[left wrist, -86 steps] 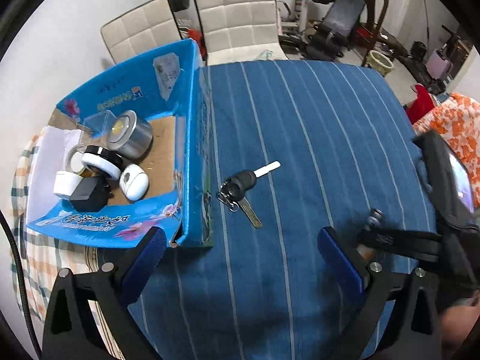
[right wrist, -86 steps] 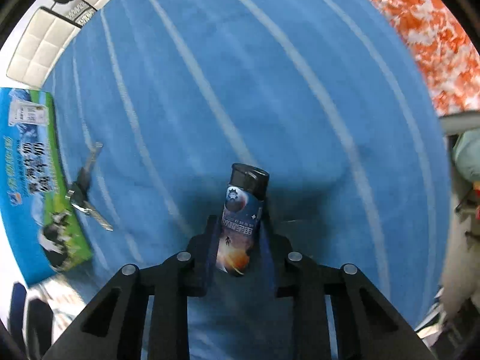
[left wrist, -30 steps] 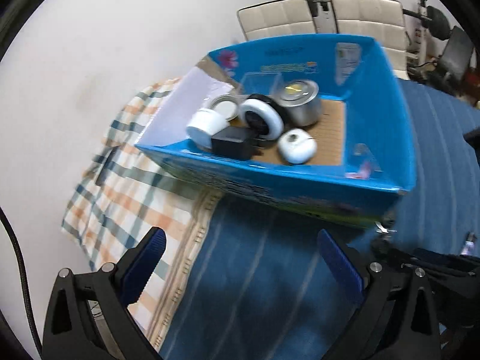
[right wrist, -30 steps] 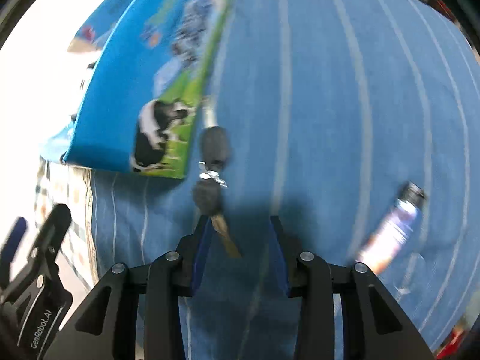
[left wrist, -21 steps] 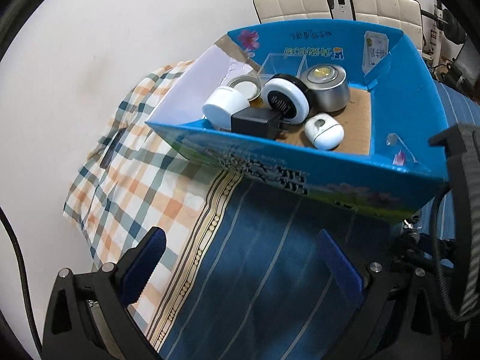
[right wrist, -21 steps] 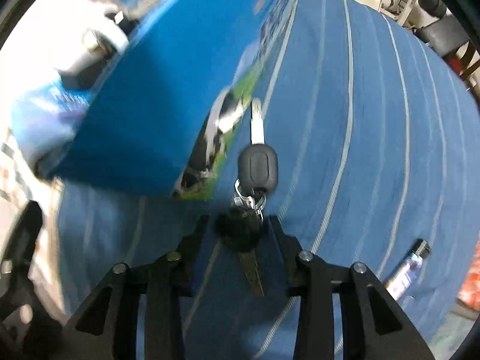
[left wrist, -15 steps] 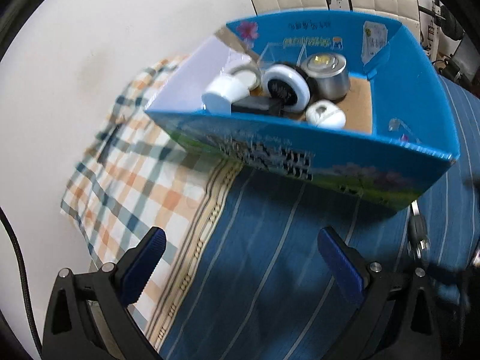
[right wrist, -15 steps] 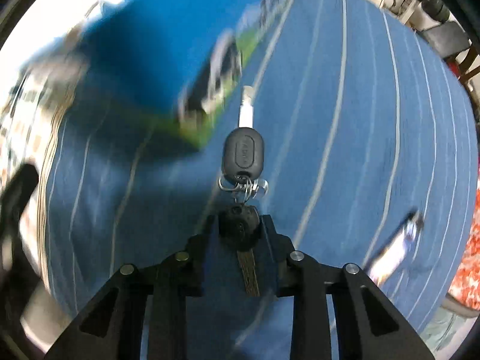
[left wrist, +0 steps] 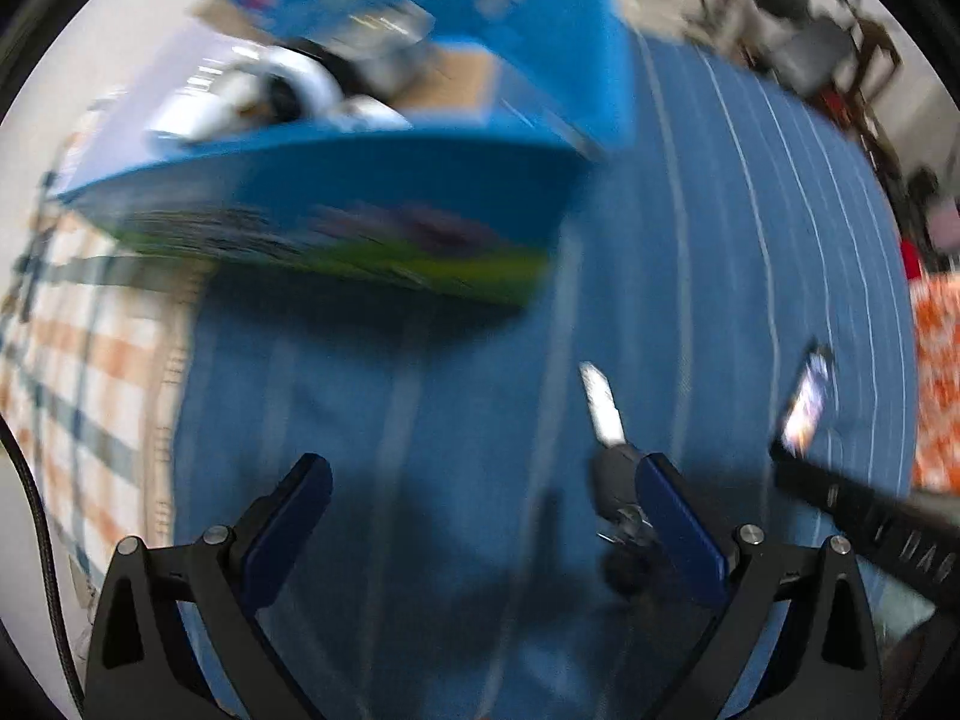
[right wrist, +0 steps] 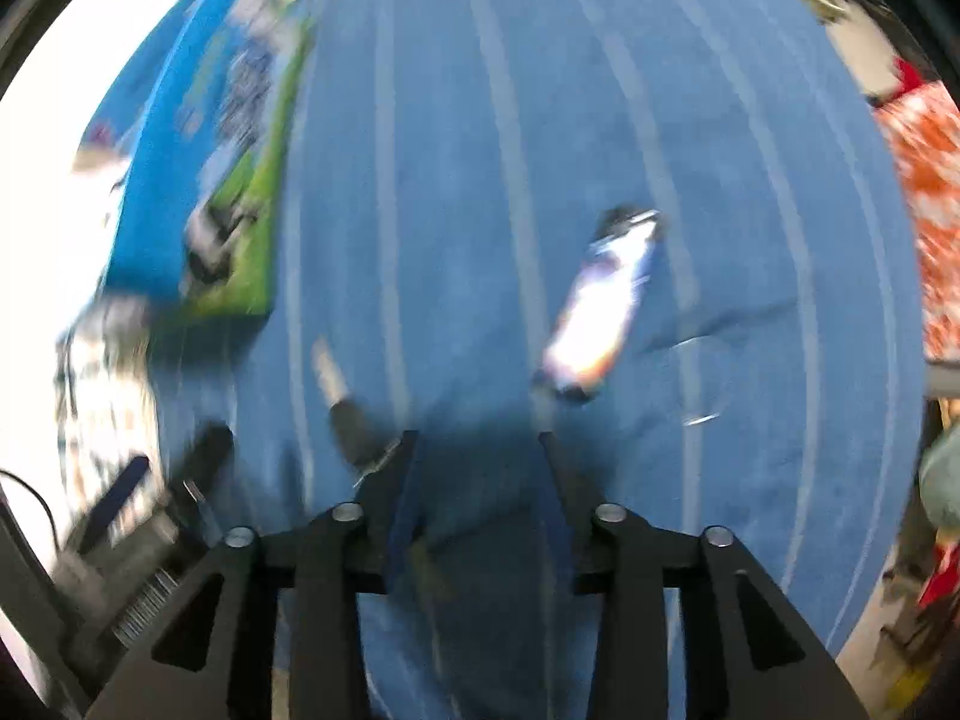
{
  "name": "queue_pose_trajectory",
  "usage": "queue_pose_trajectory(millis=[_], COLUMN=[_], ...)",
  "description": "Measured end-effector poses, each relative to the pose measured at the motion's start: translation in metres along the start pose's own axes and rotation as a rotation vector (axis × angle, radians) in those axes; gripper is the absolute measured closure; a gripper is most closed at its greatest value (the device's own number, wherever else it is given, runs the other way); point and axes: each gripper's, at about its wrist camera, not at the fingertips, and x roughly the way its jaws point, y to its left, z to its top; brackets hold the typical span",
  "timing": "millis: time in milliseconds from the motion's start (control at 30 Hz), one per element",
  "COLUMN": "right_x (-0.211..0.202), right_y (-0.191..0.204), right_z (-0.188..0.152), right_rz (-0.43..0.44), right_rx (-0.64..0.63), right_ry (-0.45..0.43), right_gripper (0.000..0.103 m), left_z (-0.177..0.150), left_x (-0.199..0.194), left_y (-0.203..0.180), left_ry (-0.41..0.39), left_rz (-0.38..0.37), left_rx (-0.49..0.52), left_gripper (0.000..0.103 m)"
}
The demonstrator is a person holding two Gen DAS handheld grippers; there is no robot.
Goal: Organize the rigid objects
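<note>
Both views are motion-blurred. A bunch of keys [left wrist: 612, 462] lies on the blue striped cloth, just inside my left gripper's right finger; it also shows in the right wrist view [right wrist: 351, 414], left of my right gripper's left finger. My left gripper [left wrist: 480, 510] is open and empty. My right gripper [right wrist: 474, 450] is open with nothing between its fingers. A small printed lighter [right wrist: 600, 306] lies on the cloth ahead and right of the right gripper; the left wrist view shows it too [left wrist: 804, 402]. The blue cardboard box [left wrist: 360, 180] holds several small objects.
The box [right wrist: 198, 138] stands at the left of the blue striped cloth [right wrist: 480, 120]. A checked cloth [left wrist: 84, 360] lies left of it. An orange patterned fabric [right wrist: 924, 180] borders the right edge. Chairs and gym gear [left wrist: 798, 42] stand at the back.
My right gripper has opened and let go of the keys, which now lie left of it. Both grippers have swung right; the left one is now at the keys.
</note>
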Motion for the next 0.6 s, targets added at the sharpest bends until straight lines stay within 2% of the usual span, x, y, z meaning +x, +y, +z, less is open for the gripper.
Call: queue_pose_trajectory(millis=[67,167,200,267,300,333,367,400,433,467,533,567,600], right_x=[-0.001,0.001,0.004,-0.003,0.002,0.008,0.012,0.018,0.016,0.019,0.016,0.015,0.011], right_y=[-0.02,-0.047,-0.05,-0.074,-0.076,-0.077,-0.078,-0.08,-0.075,-0.068,-0.063,-0.061,-0.061], right_z=[0.012,0.029,0.029,0.036,0.043,0.048,0.054,0.056,0.059,0.059,0.062,0.062,0.063], right_rz=[-0.022,-0.039,-0.041,-0.044,-0.052,-0.065,-0.077,-0.09,-0.106,-0.137,-0.205,-0.224,-0.245], right_rx=[0.026,0.047,0.054,0.069,0.072,0.073,0.076,0.076,0.061,0.043,0.015,0.007,-0.011], right_ry=[0.001,-0.004,-0.007,-0.007,-0.008,-0.005,0.007,0.022,-0.008,0.006,0.004,0.0,-0.014], right_gripper=[0.052,0.051,0.051,0.051,0.051,0.051,0.051,0.049,0.047,0.046,0.053,0.058,0.07], left_z=[0.003,0.006,0.006,0.003,0.002,0.001,0.0,-0.001,-0.001,0.0,0.001,0.002,0.002], left_x=[0.012,0.028,0.034,0.049,0.046,0.045,0.044,0.041,0.038,0.037,0.039,0.037,0.037], left_y=[-0.015,-0.038,-0.043,-0.053,-0.058,-0.061,-0.062,-0.062,-0.06,-0.058,-0.05,-0.044,-0.039], left_ry=[0.032,0.081,0.096,0.145,0.093,0.079,0.067,0.052,0.035,0.037,0.054,0.052,0.055], left_rz=[-0.017,-0.067,-0.067,-0.051,-0.039,-0.037,-0.041,-0.045,-0.053,-0.061,-0.101,-0.112,-0.12], left_rx=[0.036,0.076,0.088,0.117,0.133,0.134,0.132,0.13,0.123,0.116,0.093,0.069,0.057], left_gripper=[0.001,0.004,0.008,0.023,0.031,0.033,0.04,0.063,0.078,0.078,0.078,0.078,0.078])
